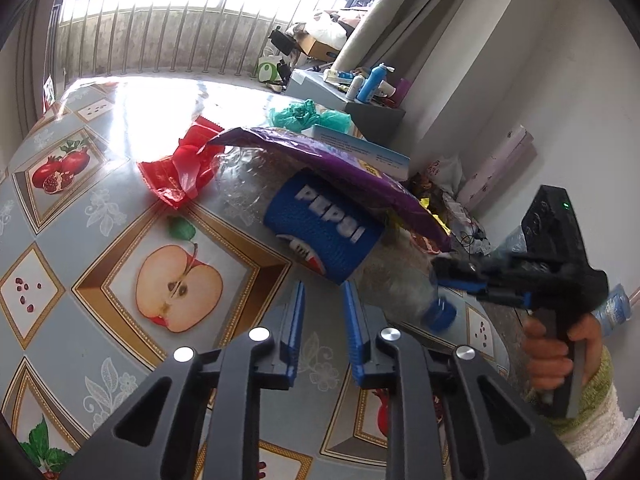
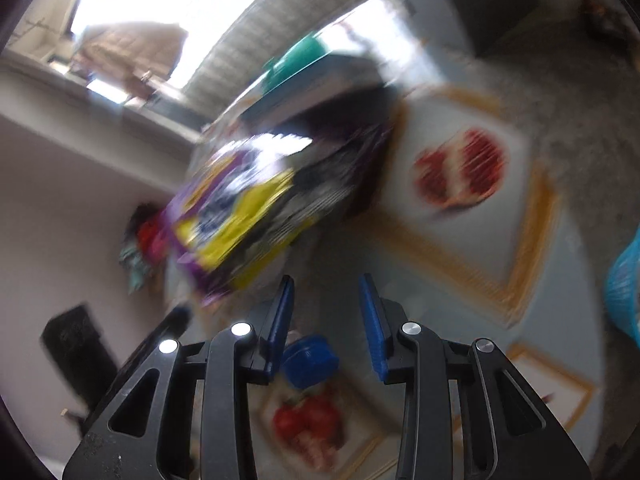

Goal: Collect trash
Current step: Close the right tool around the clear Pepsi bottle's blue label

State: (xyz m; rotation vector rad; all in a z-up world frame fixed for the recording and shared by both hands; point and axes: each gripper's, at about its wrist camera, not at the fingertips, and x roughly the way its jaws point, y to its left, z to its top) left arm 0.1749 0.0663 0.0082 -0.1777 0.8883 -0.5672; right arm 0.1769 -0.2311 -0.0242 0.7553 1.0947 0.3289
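in my left view, a crinkly clear pepsi bottle (image 1: 320,232) lies on the shiny fruit-print tablecloth (image 1: 100,216) under a purple snack bag (image 1: 332,164). my left gripper (image 1: 322,294) is narrow, holding nothing, just before the label. my right gripper (image 1: 456,276) is at the bottle neck.

my right view is blurry. the blue cap (image 2: 310,360) sits between the half-open fingers (image 2: 370,320); i cannot tell if they touch it.

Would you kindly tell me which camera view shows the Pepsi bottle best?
The left wrist view: the Pepsi bottle lies sharp there, label readable, under a purple wrapper. The right wrist view is motion-blurred and shows only its blue cap.
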